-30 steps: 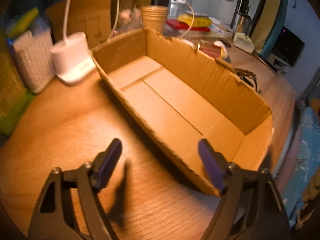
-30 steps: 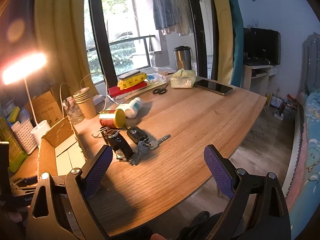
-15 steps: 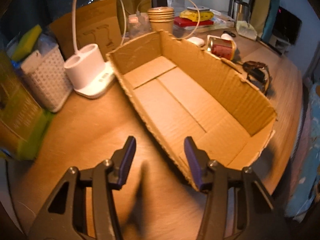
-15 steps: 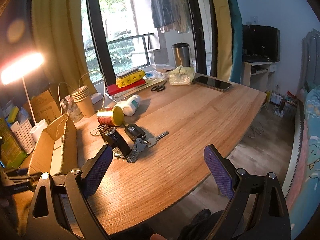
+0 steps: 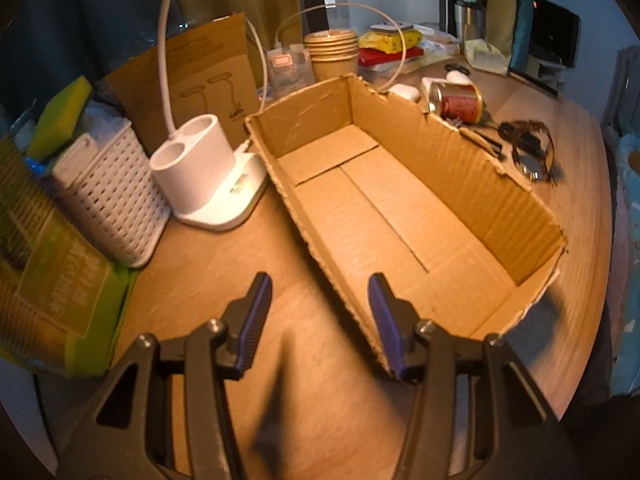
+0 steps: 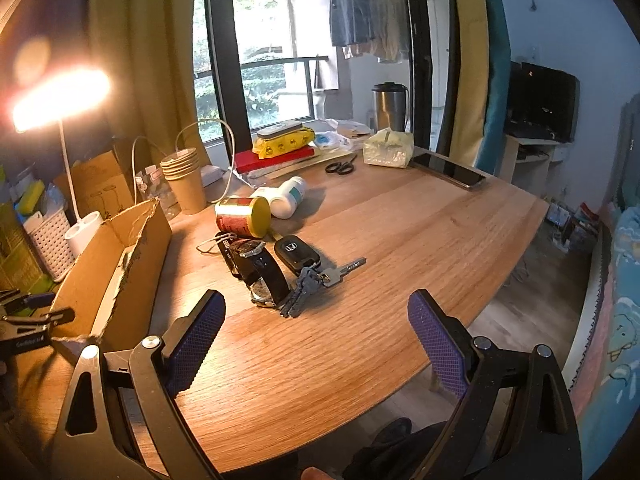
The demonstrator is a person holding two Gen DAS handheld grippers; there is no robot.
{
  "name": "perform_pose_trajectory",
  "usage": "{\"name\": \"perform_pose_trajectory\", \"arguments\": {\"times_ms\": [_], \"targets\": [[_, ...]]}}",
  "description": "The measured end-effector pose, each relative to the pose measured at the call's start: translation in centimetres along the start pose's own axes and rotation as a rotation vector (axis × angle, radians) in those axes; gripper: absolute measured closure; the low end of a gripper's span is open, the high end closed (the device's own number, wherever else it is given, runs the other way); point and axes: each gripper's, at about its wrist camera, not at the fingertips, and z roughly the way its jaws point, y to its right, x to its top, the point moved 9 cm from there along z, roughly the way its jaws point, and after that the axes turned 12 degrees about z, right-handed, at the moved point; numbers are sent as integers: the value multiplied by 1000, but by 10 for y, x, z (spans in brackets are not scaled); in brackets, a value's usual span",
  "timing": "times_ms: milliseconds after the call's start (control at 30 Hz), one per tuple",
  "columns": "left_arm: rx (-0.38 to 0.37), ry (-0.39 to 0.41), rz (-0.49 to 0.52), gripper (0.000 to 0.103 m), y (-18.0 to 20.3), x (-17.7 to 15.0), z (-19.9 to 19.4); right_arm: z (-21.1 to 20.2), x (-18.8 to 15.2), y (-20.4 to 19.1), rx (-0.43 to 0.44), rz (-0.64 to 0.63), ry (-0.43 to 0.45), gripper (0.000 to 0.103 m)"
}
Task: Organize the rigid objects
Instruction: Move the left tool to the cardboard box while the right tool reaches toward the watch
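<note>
The cardboard box [image 5: 400,208] lay empty on the wooden surface [image 6: 400,248], keys [image 6: 316,284] and watch [image 6: 260,268] at its three o'clock. Left tongs [image 5: 320,316] half-spread astride its near wall, not pinching; right tongs [image 6: 316,336] wide, holding nothing.

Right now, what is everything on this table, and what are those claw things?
Open brown cardboard box: one, empty, left side of wooden table.
Red-labelled tin with yellow lid: one, on its side beside box.
White plastic bottle: one, lying behind tin.
Black-strapped wristwatch: one, before tin.
Black car key with metal keys: one bunch, right of wristwatch.
White desk lamp: one, lit, left of box.
Left claw: one, black, purple pads, open, at box's near corner.
Right claw: one, same colours, open, above table edge.
</note>
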Motion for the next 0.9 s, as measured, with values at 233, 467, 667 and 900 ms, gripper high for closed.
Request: {"name": "perform_pose_trajectory", "arguments": {"times_ms": [233,467,667,900], "targets": [[-109,116,101,62,40,33,11,5,-7,-1,-17,-17,-25,8],[-197,163,140,68,40,45,18,21,-11,-8,-25,-64,-66,8],[-219,194,85,75,35,49,26,46,-4,-23,15,-97,-91,8],[-231,230,-13,78,25,43,25,76,-1,-33,60,-135,-102,8]]}}
